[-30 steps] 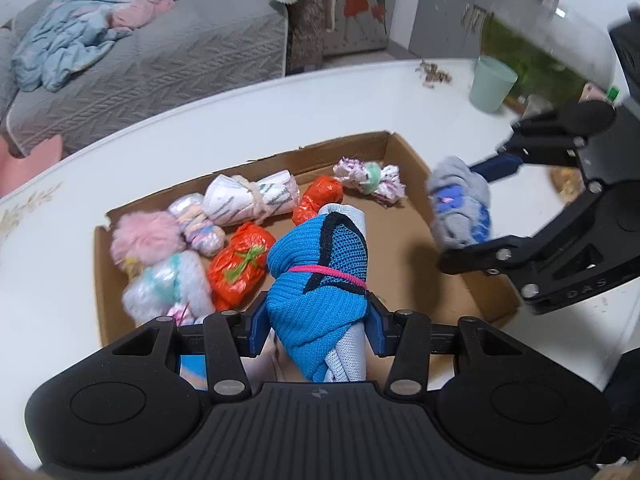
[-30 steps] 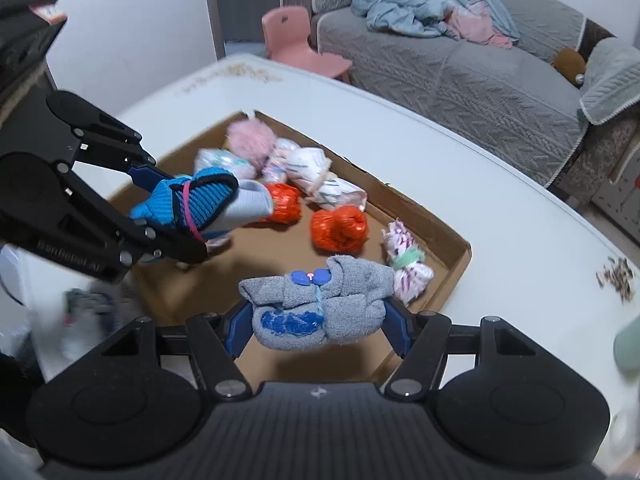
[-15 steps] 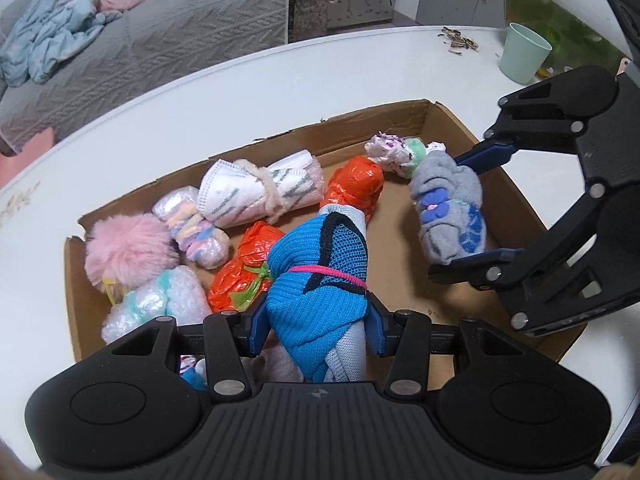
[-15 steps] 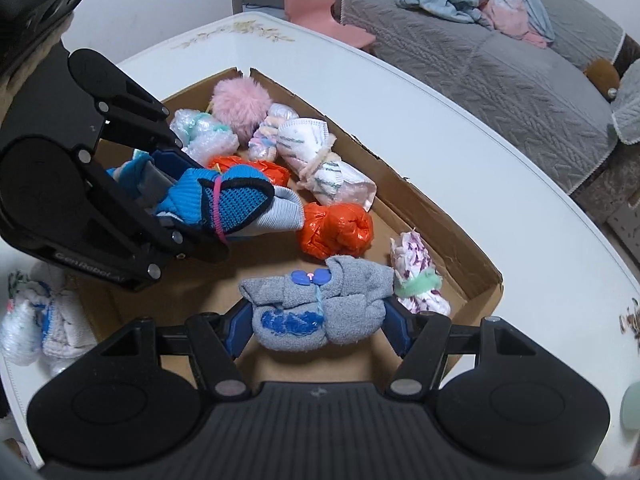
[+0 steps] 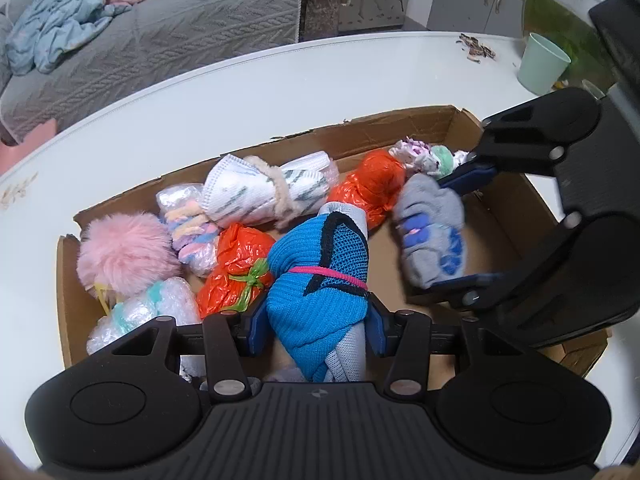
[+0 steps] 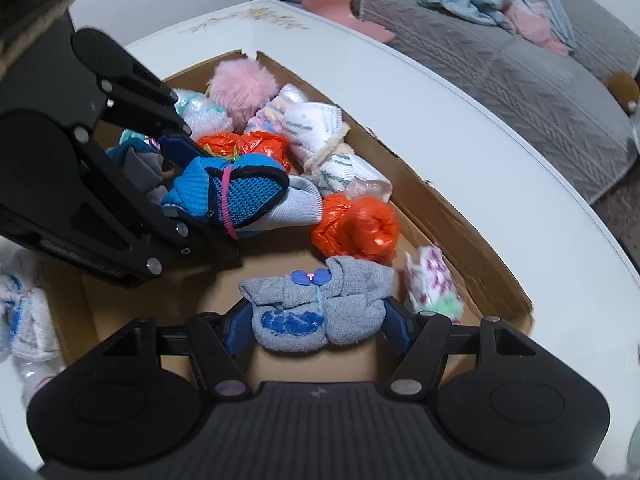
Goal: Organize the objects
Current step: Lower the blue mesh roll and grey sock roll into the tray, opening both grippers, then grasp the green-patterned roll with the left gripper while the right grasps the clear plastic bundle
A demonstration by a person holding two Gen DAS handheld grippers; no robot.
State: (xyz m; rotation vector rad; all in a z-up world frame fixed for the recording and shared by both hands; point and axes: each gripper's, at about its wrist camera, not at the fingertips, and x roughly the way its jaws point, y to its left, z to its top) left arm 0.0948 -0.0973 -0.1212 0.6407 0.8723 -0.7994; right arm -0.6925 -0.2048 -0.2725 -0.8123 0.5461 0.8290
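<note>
My left gripper is shut on a blue knit sock bundle with a pink band, held low over the cardboard box. It also shows in the right wrist view. My right gripper is shut on a grey sock bundle with blue marks, held over the box's bare floor; it shows in the left wrist view too. In the box lie a pink pompom, two orange bags, a white striped roll and other wrapped bundles.
The box sits on a white table. A green cup stands at the far right. Loose white sock bundles lie on the table outside the box. A grey sofa is beyond the table.
Both grippers have moved down and in over the box, each still holding its bundle. The grey bundle now hangs inside the box near the orange bag.
</note>
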